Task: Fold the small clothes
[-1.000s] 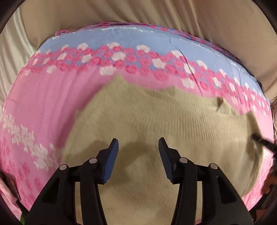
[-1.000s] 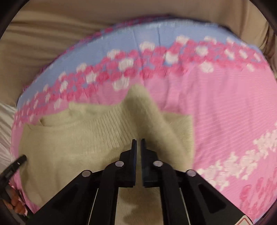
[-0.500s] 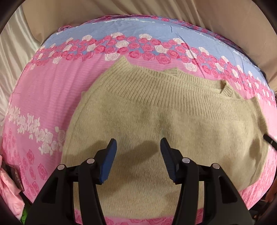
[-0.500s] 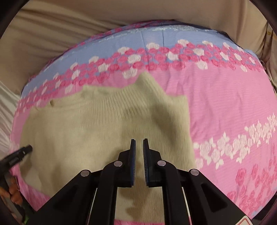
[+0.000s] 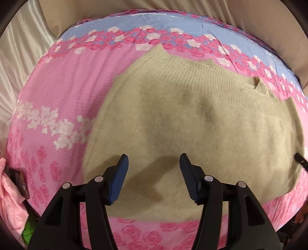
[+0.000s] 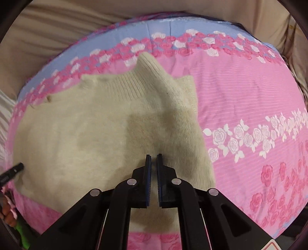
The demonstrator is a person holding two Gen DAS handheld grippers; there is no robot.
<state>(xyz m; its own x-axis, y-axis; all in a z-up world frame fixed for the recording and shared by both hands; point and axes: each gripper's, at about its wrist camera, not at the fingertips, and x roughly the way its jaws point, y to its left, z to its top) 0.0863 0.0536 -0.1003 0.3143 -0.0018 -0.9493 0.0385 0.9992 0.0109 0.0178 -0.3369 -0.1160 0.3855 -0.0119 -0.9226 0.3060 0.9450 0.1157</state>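
A beige knitted sweater (image 5: pixel 192 125) lies flat on a pink and blue rose-patterned sheet (image 5: pixel 63 100). Its ribbed edge faces away from me. My left gripper (image 5: pixel 154 163) is open and empty, hovering over the sweater's near part. In the right wrist view the sweater (image 6: pixel 96 125) lies with a folded layer along its right side. My right gripper (image 6: pixel 153 163) is nearly closed with a thin gap, above the sweater's near right part, with no cloth seen between its fingers.
Beige curtain fabric (image 5: pixel 192 7) hangs behind the sheet. A pink cloth (image 5: pixel 9 202) and a dark object lie at the left edge. The other gripper's tip (image 5: pixel 301 160) shows at the right edge, and the left gripper's tip (image 6: pixel 13 170) in the right wrist view.
Both grippers have pulled back and up from the sweater, so more of it and the sheet shows. The left stays open and the right stays nearly closed.
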